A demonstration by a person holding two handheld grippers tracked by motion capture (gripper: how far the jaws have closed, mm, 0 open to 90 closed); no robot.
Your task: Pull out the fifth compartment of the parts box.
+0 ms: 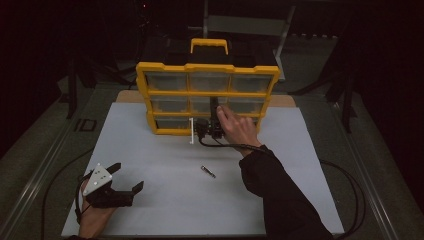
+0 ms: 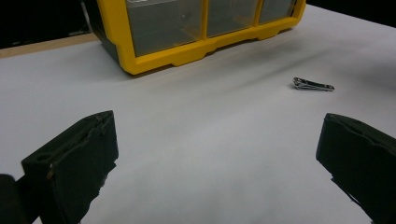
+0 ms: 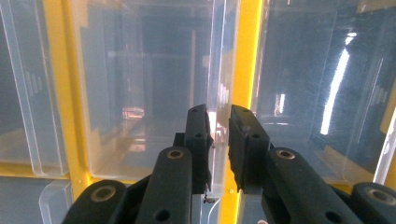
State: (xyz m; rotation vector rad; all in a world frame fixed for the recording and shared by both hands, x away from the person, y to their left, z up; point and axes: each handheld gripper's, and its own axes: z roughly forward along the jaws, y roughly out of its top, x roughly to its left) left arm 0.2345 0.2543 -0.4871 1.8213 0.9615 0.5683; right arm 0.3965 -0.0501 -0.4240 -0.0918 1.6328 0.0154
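Note:
A yellow organiser with clear drawers stands upright at the back of the white mat. My right gripper is at its bottom row, hand behind it. In the right gripper view the jaws are shut on the thin side wall of a clear drawer, beside a yellow divider. My left gripper rests at the mat's front left, held in a hand, jaws wide open with nothing between them. A small metal nail clipper lies on the mat between the two grippers.
The organiser's yellow base stands ahead of the left gripper. A black cable loops off the mat's right side. A raised table rail runs along the left. Dark surroundings lie beyond the table.

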